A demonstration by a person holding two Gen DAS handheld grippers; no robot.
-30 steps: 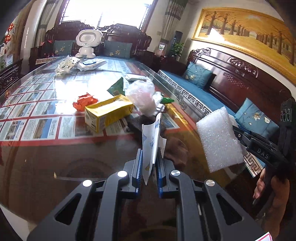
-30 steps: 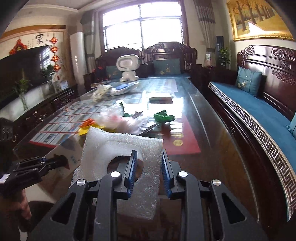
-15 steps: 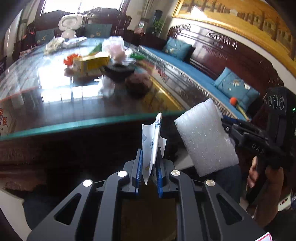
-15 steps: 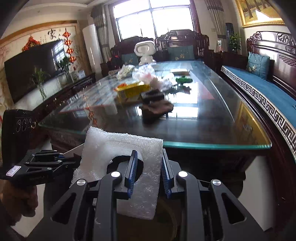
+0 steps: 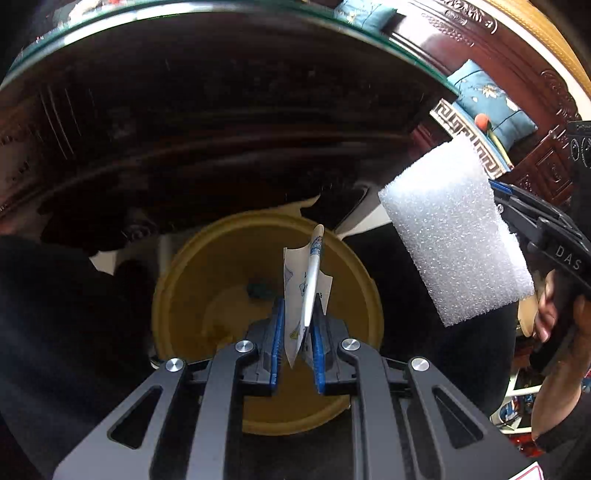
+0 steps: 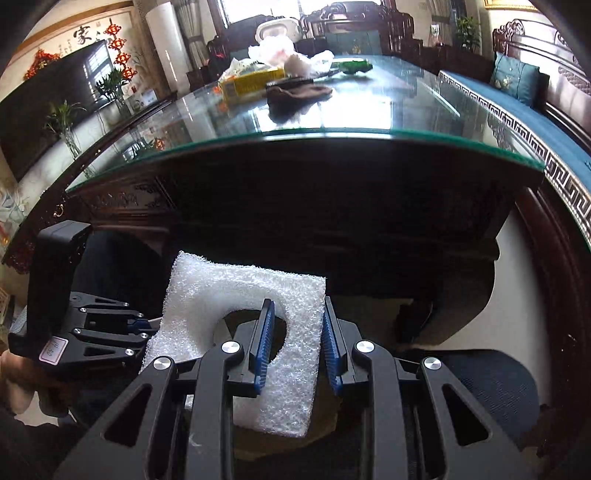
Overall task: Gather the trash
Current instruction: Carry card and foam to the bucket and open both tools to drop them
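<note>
A folded paper wrapper [image 5: 303, 291] is pinched upright by the left gripper [image 5: 298, 332], right above a yellow bin [image 5: 192, 280]. A white foam pad [image 6: 243, 332] is squeezed by the right gripper [image 6: 297, 343], below the glass table edge [image 6: 332, 134].

My right gripper [image 5: 495, 192] body reads "DAS". Wall scroll [image 6: 85, 35] shows character "家". Paper scrap [image 5: 303, 295] in my left gripper [image 5: 297, 317] bears digit "1"; rest of its print unreadable.
</note>
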